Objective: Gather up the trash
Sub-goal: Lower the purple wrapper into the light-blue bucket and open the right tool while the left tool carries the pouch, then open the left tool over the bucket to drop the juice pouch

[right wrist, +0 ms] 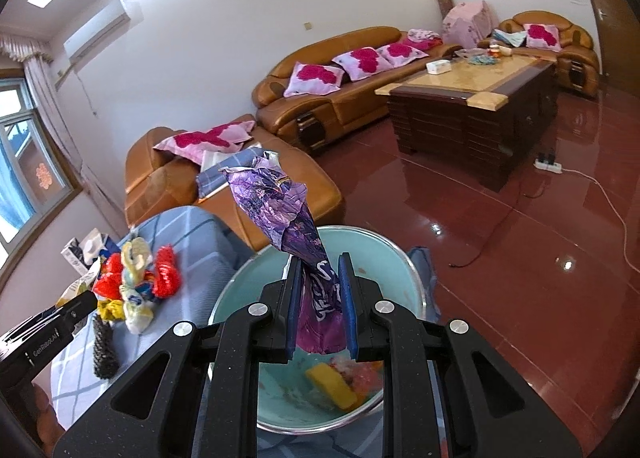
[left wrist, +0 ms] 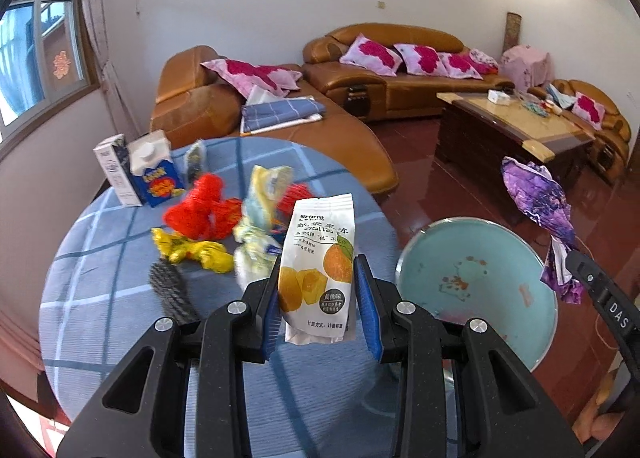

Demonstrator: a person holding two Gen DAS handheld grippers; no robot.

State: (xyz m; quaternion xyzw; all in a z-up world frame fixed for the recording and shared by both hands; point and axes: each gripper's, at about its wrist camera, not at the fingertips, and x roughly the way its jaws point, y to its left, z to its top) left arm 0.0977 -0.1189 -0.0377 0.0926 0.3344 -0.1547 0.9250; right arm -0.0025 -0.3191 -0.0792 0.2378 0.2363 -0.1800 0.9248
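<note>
My left gripper [left wrist: 316, 270] is shut on a white jelly snack pouch [left wrist: 318, 258] printed with orange fruit, held above the round table. My right gripper [right wrist: 320, 270] is shut on a crumpled purple wrapper [right wrist: 280, 210], held over the teal bin [right wrist: 376, 254]; the wrapper also shows in the left wrist view [left wrist: 540, 202], beside the bin [left wrist: 472, 254]. The bin holds a yellow piece [right wrist: 334, 386] and other scraps. On the table lie red netting [left wrist: 204, 210], a yellow wrapper [left wrist: 196, 254], pale wrappers [left wrist: 260, 210] and a black mesh piece [left wrist: 170, 290].
The table has a blue checked cloth [left wrist: 100, 270]. Two cartons [left wrist: 132, 170] stand at its far left edge. Brown leather sofas [left wrist: 360, 70] and a coffee table [left wrist: 508, 126] stand beyond on a shiny red floor [right wrist: 500, 238]. A power strip and cable [right wrist: 552, 166] lie on the floor.
</note>
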